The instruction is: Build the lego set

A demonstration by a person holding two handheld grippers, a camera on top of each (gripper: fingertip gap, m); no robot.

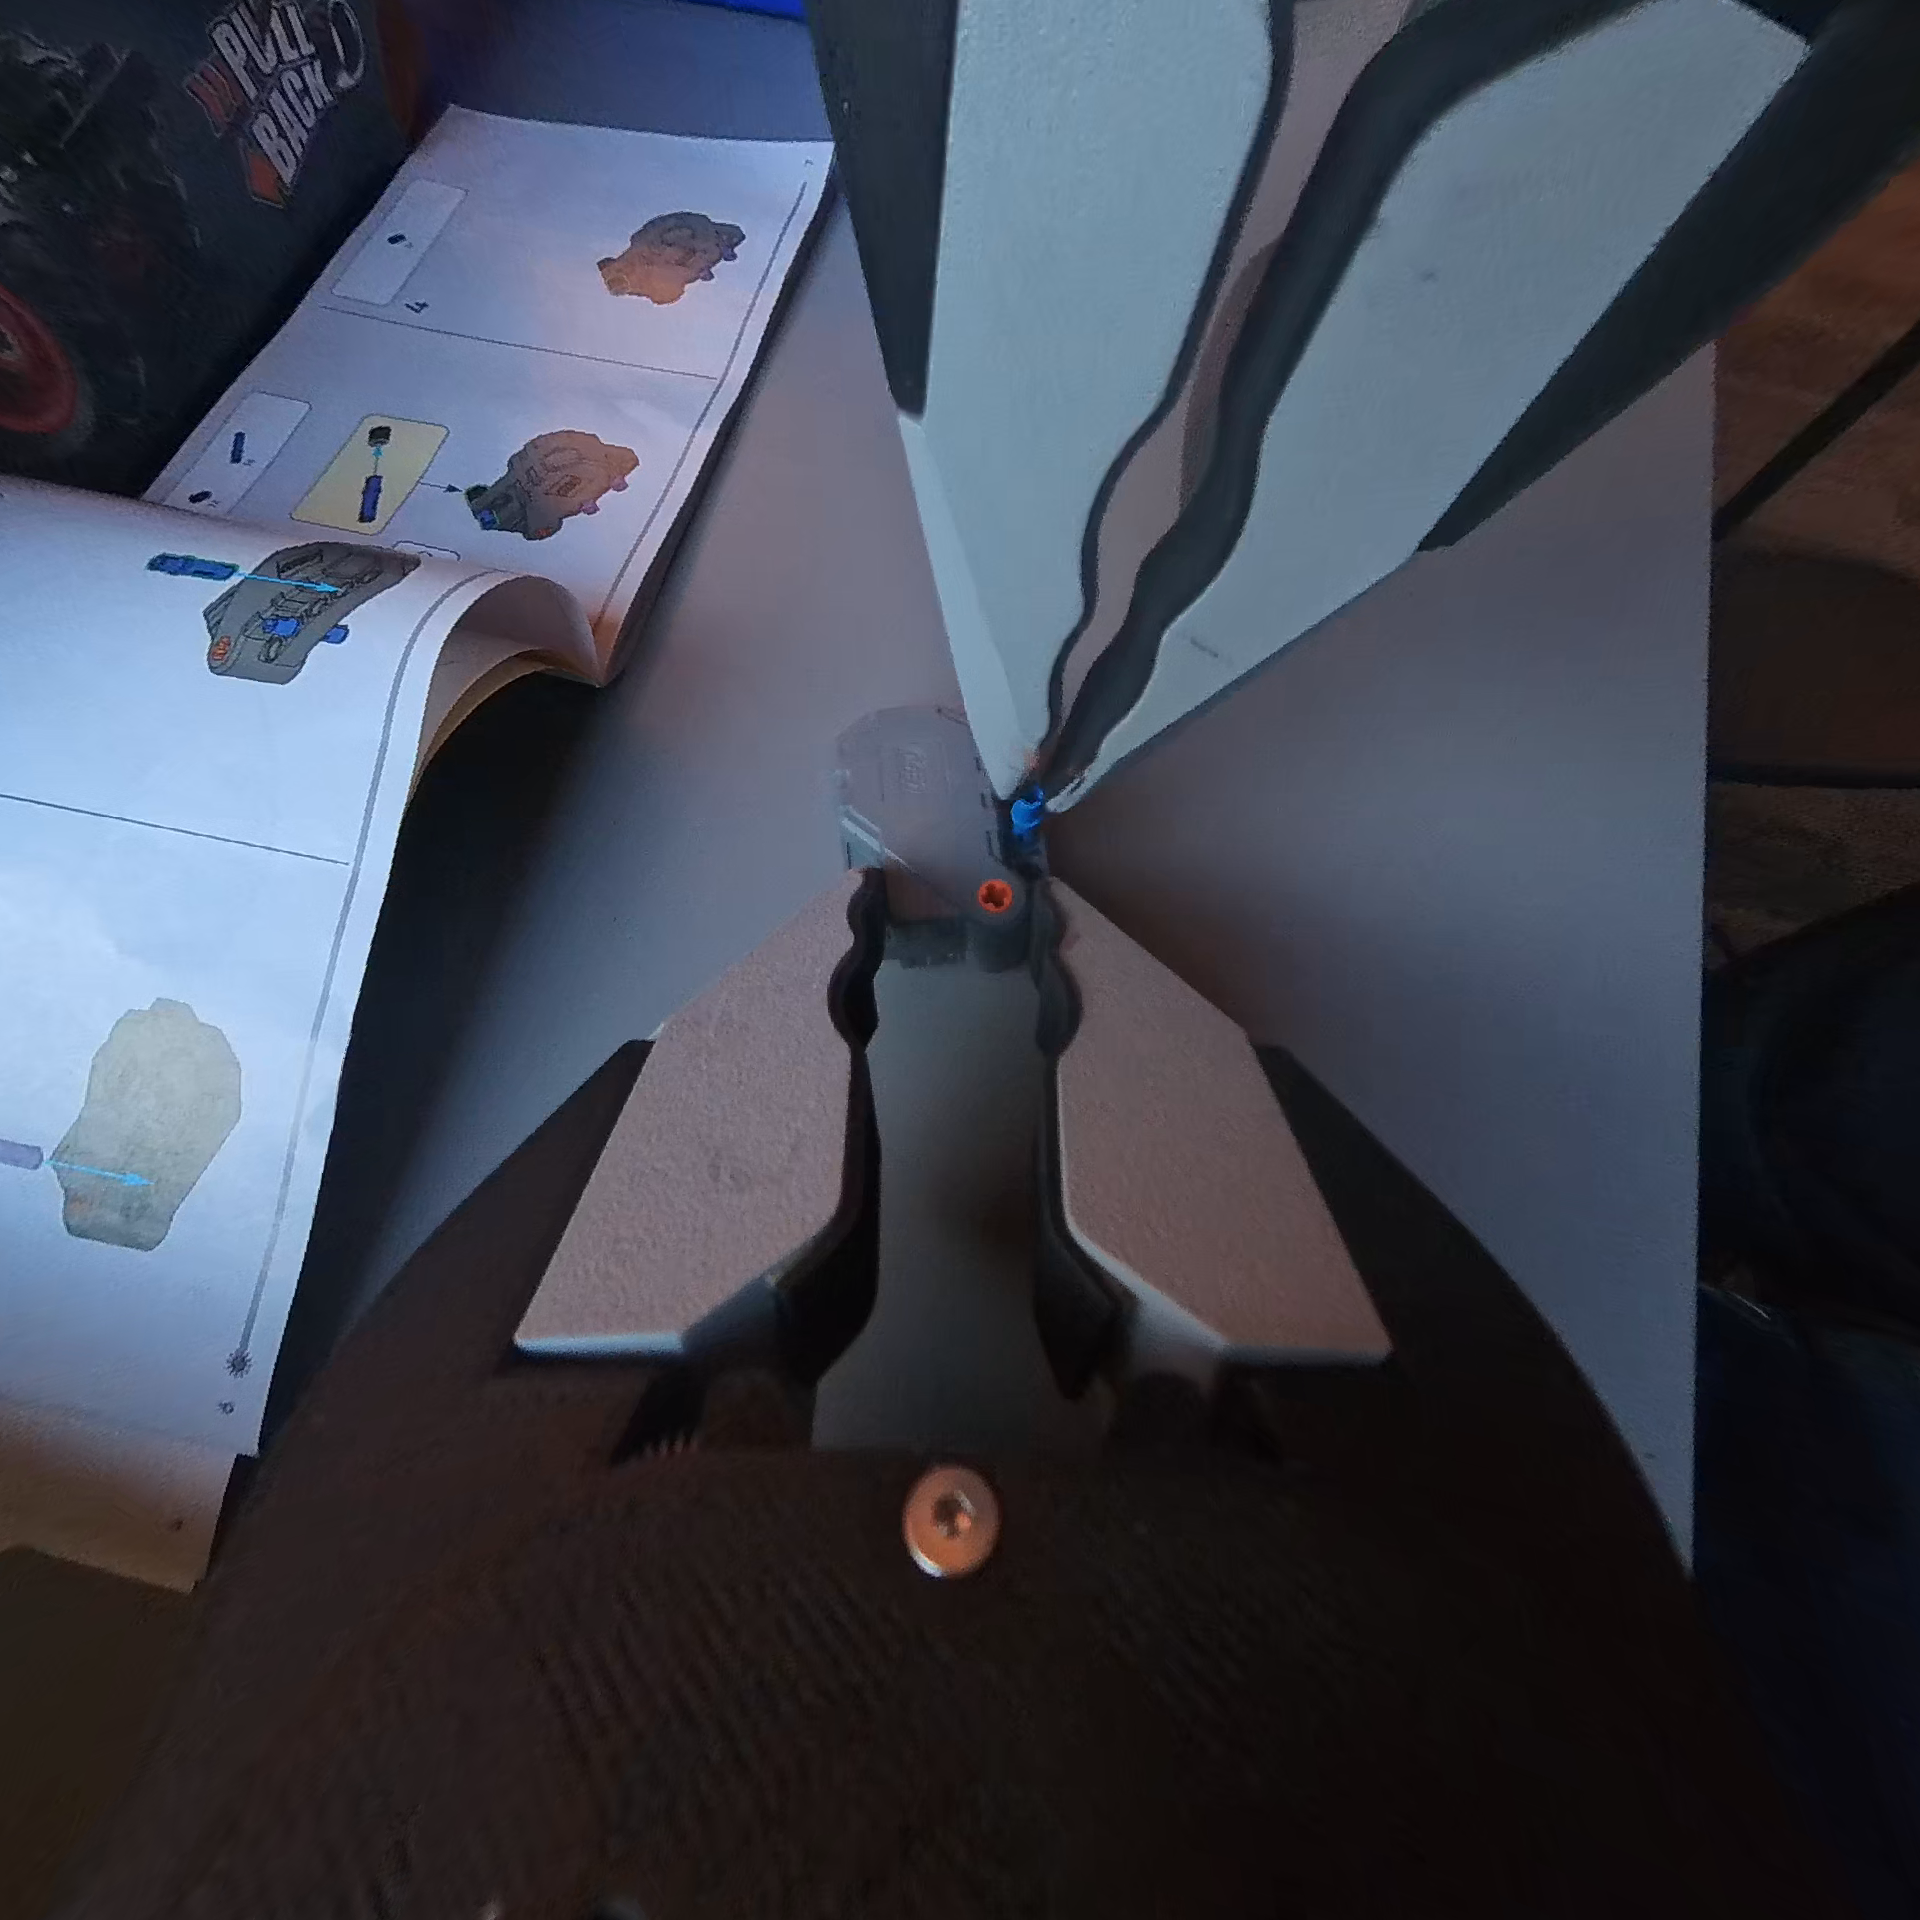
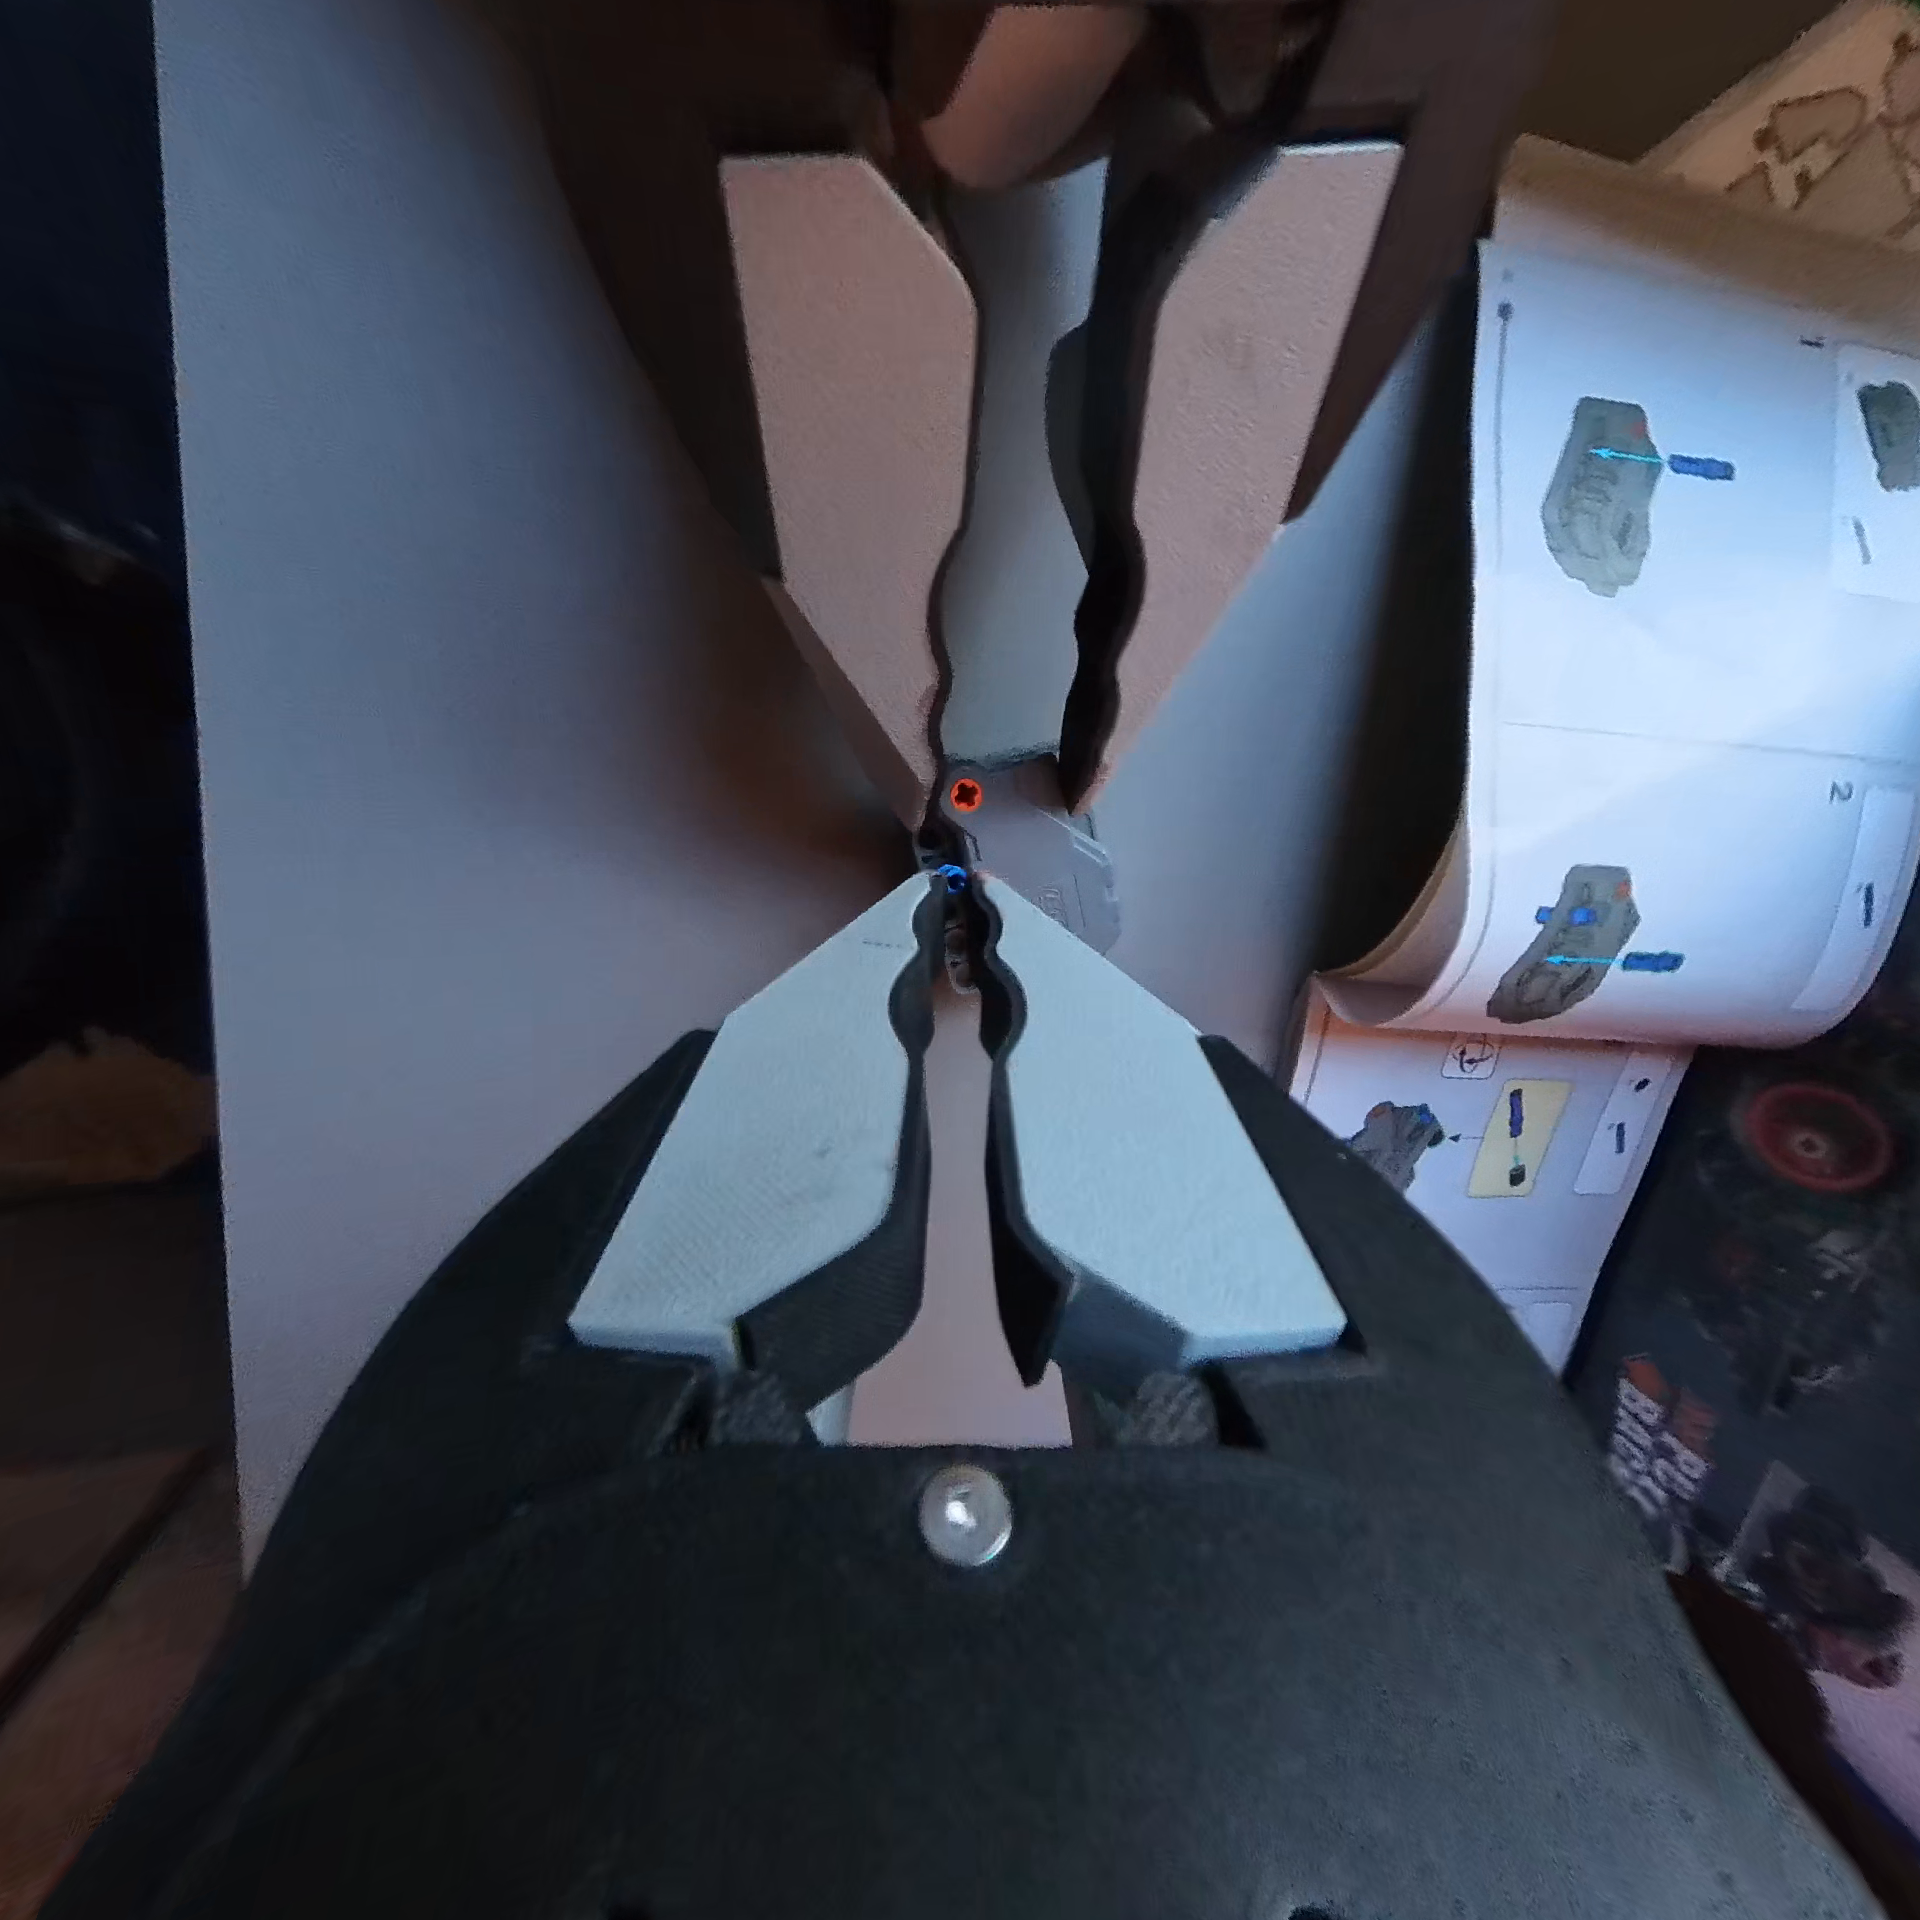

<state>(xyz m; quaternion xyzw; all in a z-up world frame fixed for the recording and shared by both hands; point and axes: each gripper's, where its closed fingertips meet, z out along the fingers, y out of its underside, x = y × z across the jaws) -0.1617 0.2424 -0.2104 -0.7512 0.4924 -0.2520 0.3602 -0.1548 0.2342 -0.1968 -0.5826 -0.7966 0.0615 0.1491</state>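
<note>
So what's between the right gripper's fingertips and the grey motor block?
A small blue pin, pinched in the right gripper, bridges to the grey motor block; the right wrist view shows it.

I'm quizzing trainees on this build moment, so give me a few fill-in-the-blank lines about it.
1. The left tongs grip the ____ block.
2. The round socket on that block is ____.
3. The right tongs pinch a small ____ pin.
4. The instruction booklet lies ____ on the table.

Missing words: grey; orange; blue; open
</note>
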